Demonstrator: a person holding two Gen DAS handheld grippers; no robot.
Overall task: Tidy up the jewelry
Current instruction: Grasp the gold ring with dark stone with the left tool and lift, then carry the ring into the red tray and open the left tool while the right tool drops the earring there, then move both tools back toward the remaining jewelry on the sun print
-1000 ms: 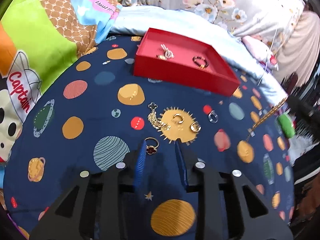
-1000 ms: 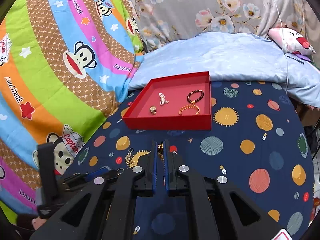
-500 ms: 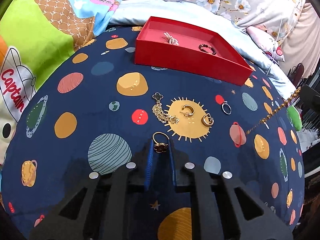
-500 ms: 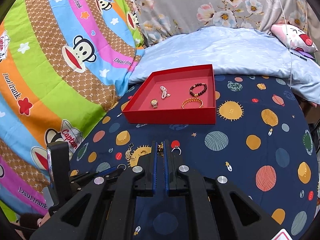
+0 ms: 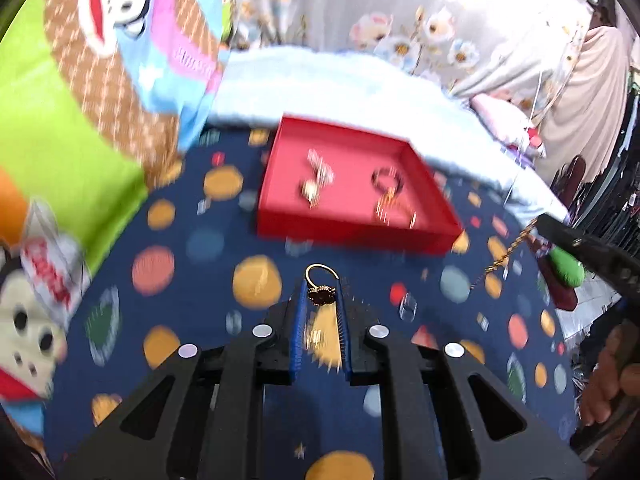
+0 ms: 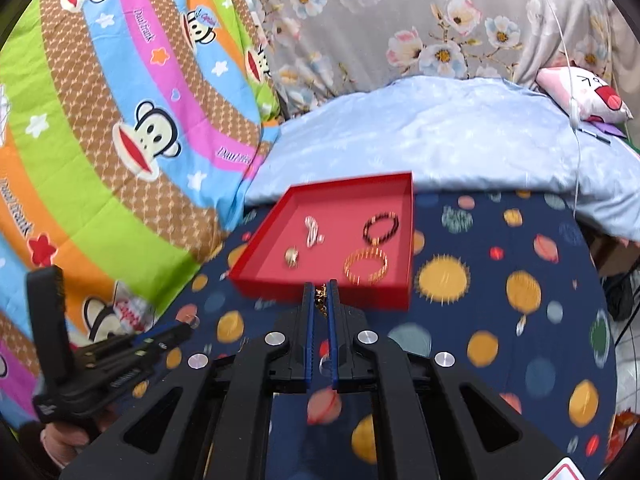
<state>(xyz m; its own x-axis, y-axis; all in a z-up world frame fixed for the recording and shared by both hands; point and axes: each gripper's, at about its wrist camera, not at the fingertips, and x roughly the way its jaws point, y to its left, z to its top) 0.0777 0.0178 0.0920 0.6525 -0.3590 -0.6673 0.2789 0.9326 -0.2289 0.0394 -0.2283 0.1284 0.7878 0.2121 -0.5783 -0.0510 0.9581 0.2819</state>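
Observation:
A red tray (image 5: 352, 236) (image 6: 256, 268) lies on the planet-print sheet and holds a dark bead bracelet (image 6: 381, 227), a gold bangle (image 6: 366, 267) and two small pieces. My left gripper (image 5: 320, 294) is shut on a gold ring with a dark red stone (image 5: 320, 290), lifted above the sheet in front of the tray. My right gripper (image 6: 320, 294) is shut on a gold chain (image 6: 321, 300); the chain (image 5: 505, 256) hangs from it at the right of the left wrist view.
A clear ring (image 5: 407, 305) lies on the sheet right of my left gripper. A light blue quilt (image 6: 440, 144) lies behind the tray. A bright monkey-print blanket (image 6: 100, 140) rises on the left. The left gripper's body (image 6: 100, 356) shows low left.
My left gripper closed on the red-stone ring and lifted it off the sheet toward the tray. My right gripper carried the chain closer to the tray's front wall.

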